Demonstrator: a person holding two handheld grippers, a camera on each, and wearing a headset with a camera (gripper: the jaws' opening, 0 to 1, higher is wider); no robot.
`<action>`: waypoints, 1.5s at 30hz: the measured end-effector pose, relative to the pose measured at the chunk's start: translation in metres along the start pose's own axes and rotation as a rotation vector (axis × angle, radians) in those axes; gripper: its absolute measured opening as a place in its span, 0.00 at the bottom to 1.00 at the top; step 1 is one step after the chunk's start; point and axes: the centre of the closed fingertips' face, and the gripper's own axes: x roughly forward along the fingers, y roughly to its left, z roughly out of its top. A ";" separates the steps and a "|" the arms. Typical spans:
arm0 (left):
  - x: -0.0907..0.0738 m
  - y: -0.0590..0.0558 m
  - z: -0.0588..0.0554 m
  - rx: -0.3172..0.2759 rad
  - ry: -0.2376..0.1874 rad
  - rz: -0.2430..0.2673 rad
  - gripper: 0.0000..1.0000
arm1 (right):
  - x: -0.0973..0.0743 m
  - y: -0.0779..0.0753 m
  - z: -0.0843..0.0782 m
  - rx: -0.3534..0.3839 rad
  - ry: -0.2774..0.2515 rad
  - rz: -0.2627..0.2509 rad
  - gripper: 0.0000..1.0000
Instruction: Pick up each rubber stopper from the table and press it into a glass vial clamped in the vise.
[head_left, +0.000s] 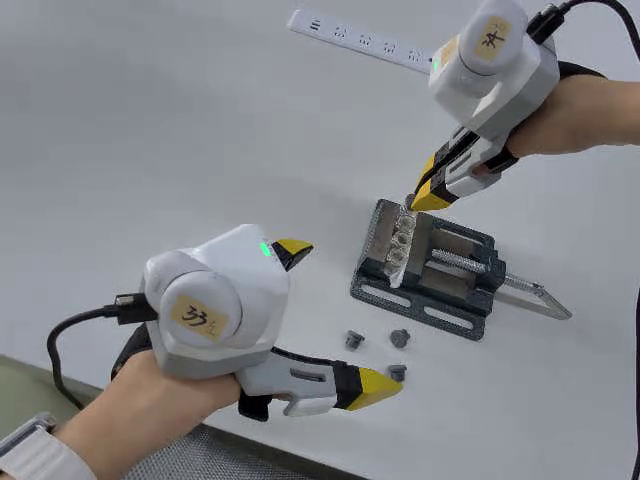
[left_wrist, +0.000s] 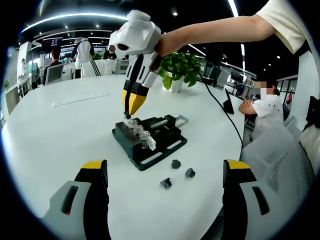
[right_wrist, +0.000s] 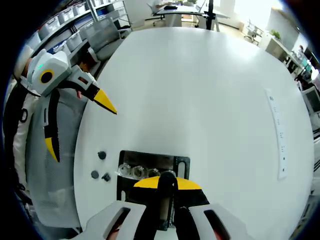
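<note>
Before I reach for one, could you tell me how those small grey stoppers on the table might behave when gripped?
The three stoppers look small and solid, so they are probably light and easily knocked aside. Their round shape suggests one tipped over might roll on the smooth table. Being rubber, they should give slightly rather than slip.

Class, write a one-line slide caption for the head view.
Right gripper holds a stopper over vials in the vise; open left gripper hovers near three loose stoppers.
</note>
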 end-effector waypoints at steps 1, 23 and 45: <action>0.000 0.000 0.000 -0.002 0.000 0.000 0.95 | 0.000 0.000 0.000 -0.005 0.000 -0.001 0.04; 0.001 0.001 -0.004 -0.003 0.009 -0.006 0.95 | 0.000 0.005 -0.001 -0.017 -0.012 0.018 0.12; 0.001 0.000 -0.003 -0.007 0.003 -0.006 0.95 | -0.015 0.005 0.007 -0.044 -0.024 0.014 0.05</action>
